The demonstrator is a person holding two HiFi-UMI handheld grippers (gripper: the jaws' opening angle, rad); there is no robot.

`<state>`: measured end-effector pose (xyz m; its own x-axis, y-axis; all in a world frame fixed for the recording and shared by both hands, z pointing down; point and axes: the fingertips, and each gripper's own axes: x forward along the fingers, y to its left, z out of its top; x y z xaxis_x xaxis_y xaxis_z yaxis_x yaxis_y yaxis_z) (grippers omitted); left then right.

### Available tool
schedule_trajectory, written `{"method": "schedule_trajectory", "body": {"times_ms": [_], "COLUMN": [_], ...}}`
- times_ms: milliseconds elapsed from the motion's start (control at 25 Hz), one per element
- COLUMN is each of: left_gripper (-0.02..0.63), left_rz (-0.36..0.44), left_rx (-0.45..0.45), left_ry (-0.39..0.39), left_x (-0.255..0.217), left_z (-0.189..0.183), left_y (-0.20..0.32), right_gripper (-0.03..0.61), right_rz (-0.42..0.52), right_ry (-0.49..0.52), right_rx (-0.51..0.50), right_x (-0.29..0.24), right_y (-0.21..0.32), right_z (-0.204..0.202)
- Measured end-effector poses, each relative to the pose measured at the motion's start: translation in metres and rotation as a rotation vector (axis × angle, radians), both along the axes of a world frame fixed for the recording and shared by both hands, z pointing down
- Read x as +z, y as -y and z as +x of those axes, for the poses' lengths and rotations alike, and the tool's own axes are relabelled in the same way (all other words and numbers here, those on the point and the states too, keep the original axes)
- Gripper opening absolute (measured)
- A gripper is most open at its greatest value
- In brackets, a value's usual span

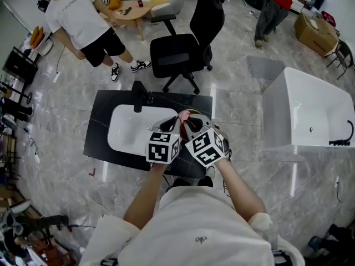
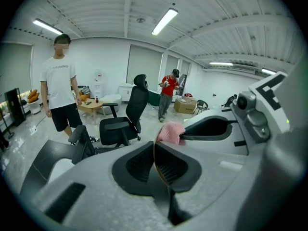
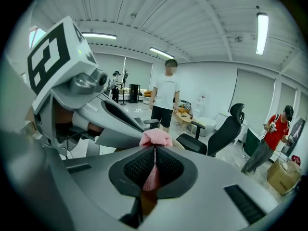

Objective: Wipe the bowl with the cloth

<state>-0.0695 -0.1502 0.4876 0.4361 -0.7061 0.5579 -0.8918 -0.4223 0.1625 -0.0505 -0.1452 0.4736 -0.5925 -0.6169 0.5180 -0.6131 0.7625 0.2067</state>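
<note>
In the left gripper view, the thin curved rim of the bowl [image 2: 155,159] runs edge-on between the pads, and my left gripper [image 2: 156,163] is shut on it. My right gripper [image 3: 154,170] is shut on the pink cloth [image 3: 155,137], which bunches out past the jaw tips. In that view a pale strip of the bowl [image 3: 178,146] shows just behind the cloth. From the head view both grippers meet over the right end of the sink: the left gripper [image 1: 167,126], the right gripper [image 1: 191,127] and the cloth [image 1: 183,116] between them. The bowl is mostly hidden there.
A white sink basin [image 1: 123,127] sits in a black counter [image 1: 100,132] with a black tap [image 1: 138,96]. A black office chair [image 1: 180,51] stands behind it and a white bathtub [image 1: 310,112] to the right. One person [image 1: 83,21] stands at the back left; another [image 1: 274,7] is at the back right.
</note>
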Motion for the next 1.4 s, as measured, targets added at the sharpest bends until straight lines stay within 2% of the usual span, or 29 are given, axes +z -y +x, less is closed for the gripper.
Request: {"method": "schedule_trajectory", "body": {"times_ms": [160, 560, 720, 880, 1040, 1200, 1400], "left_gripper": [0.023, 0.023, 0.023, 0.023, 0.023, 0.023, 0.023], "left_rz": [0.006, 0.013, 0.014, 0.013, 0.014, 0.022, 0.029], "left_rx": [0.002, -0.007, -0.016, -0.024, -0.027, -0.029, -0.026], "left_ry": [0.003, -0.003, -0.001, -0.005, -0.002, -0.002, -0.003], "left_x": [-0.002, -0.006, -0.007, -0.004, -0.005, -0.007, -0.008], "left_z": [0.000, 0.000, -0.004, -0.008, -0.011, -0.010, -0.006], "left_y": [0.000, -0.003, -0.001, -0.001, 0.000, 0.002, 0.002], "right_gripper": [0.014, 0.013, 0.012, 0.012, 0.014, 0.014, 0.013], "right_rz": [0.002, -0.027, -0.044, -0.044, -0.017, 0.012, -0.013], "right_ry": [-0.051, -0.181, -0.235, -0.289, -0.344, -0.364, -0.360], "right_rx": [-0.042, -0.255, -0.310, -0.320, -0.281, -0.245, -0.258], "right_x": [0.006, 0.024, 0.031, 0.036, 0.033, 0.028, 0.033], "right_y": [-0.004, -0.039, -0.050, -0.050, -0.040, -0.033, -0.039], "right_z": [-0.005, -0.016, -0.012, -0.002, 0.013, 0.021, 0.017]}}
